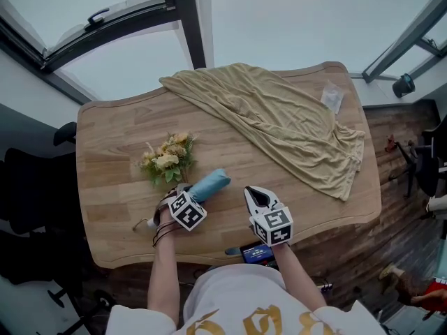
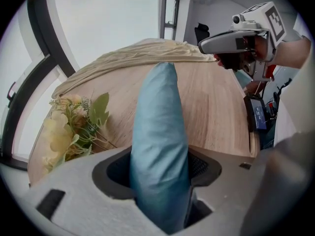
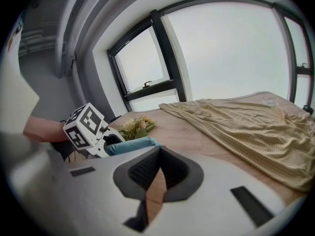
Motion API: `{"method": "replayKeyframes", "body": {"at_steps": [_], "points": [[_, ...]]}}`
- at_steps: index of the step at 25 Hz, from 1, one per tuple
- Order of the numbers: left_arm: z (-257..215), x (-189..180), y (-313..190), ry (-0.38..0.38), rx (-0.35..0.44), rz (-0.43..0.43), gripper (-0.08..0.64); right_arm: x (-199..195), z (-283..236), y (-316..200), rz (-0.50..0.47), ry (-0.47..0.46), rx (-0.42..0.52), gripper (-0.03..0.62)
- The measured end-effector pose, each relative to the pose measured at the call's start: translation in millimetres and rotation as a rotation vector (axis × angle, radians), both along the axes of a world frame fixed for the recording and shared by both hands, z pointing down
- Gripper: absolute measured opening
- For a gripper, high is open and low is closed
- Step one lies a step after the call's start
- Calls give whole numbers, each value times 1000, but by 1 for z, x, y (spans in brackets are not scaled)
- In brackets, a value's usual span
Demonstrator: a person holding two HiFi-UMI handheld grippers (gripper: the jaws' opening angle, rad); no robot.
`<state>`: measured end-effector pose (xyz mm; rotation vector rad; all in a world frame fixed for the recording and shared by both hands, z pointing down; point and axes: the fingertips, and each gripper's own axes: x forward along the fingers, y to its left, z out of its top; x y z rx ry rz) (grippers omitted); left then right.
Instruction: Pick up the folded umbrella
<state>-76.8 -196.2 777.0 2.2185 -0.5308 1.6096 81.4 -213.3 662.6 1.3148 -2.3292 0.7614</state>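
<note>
The folded umbrella [image 1: 211,184], in a light blue sleeve, lies on the wooden table [image 1: 112,187] near its front edge. My left gripper [image 1: 193,197] points steeply down over the umbrella's near end. In the left gripper view the umbrella [image 2: 160,146] fills the gap between the wide-set jaws of that gripper [image 2: 161,154], and I see no squeeze on the fabric. My right gripper [image 1: 251,190] hovers to the right of the umbrella, apart from it. Its fingertips meet with nothing held [image 3: 158,149]. The right gripper view shows the umbrella [image 3: 130,145] beside the left gripper's marker cube.
A small bunch of cream flowers [image 1: 167,159] lies just left of the umbrella, close to my left gripper. A beige cloth [image 1: 279,117] covers the table's back and right, with a clear plastic packet [image 1: 332,96] on it. A dark device [image 1: 256,252] sits at the front edge.
</note>
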Motion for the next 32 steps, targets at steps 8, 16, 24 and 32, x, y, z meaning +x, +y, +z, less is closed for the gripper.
{"method": "replayKeyframes", "body": {"at_steps": [8,16,24,32], "points": [[-32,2,-11,74,99,-73,291,-4,-11,1,-4,2,25,11],[-78,-3,-16,184,220,-170,288,-17,-31,4,-22,-6,70,11],[-118,-9,-8,293,323,-279,288,-34,-48,16,-70,18,128,11],[-162,-15,-2,474,424,-417,288,-44,-72,26,-73,44,196,11]]}}
